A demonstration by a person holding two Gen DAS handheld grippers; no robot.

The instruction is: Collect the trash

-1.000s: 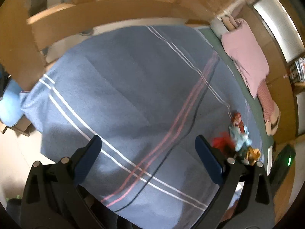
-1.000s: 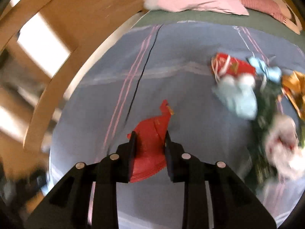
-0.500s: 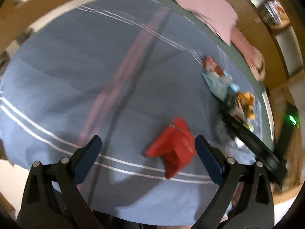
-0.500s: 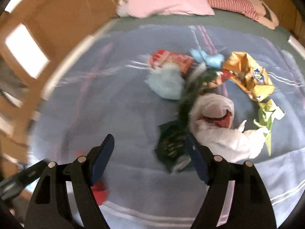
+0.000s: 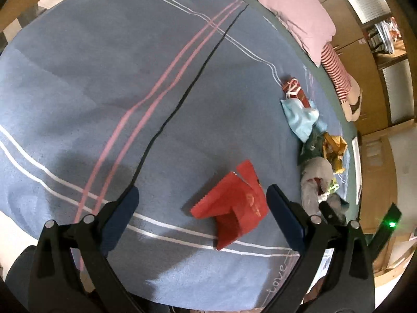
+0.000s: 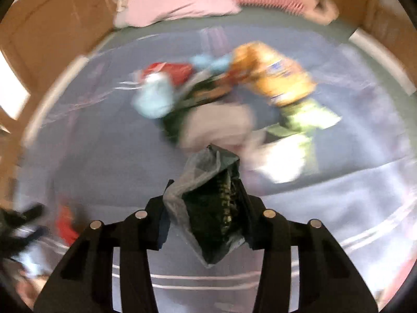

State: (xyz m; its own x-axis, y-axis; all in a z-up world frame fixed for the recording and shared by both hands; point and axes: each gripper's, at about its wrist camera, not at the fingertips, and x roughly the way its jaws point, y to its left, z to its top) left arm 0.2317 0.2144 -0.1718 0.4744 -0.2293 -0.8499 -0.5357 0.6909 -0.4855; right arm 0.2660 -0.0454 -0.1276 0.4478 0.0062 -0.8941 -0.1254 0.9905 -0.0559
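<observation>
Left gripper (image 5: 202, 215): jaws spread wide apart, holding nothing, hanging over the blue blanket (image 5: 104, 78).
Red wrapper (image 5: 233, 207): lies flat on the blanket between the left gripper's two fingers, nearer the right one; whether it touches that finger cannot be told. In the right wrist view it is only a red smear at about 8 o'clock (image 6: 66, 225).
Right gripper (image 6: 206, 220): jaws drawn close and clamped on a dark green wrapper (image 6: 221, 208), which sticks up past the fingertips with a clear grey film folded along its left side.
Trash pile (image 5: 316, 154): sits at 3 o'clock in the left wrist view, well apart from the red wrapper; from far to near it shows a small red box (image 5: 294, 91), a pale blue face mask (image 5: 299, 117), a dark green packet, a gold wrapper (image 5: 335, 148) and a grey-white bundle (image 5: 315, 180).
Pile in right wrist view: blurred, at 12 o'clock beyond the held wrapper; an orange-gold bag (image 6: 273, 78) lies at its right side.
Pink pillow (image 5: 294, 7): at the head of the bed, 1 o'clock in the left wrist view.
</observation>
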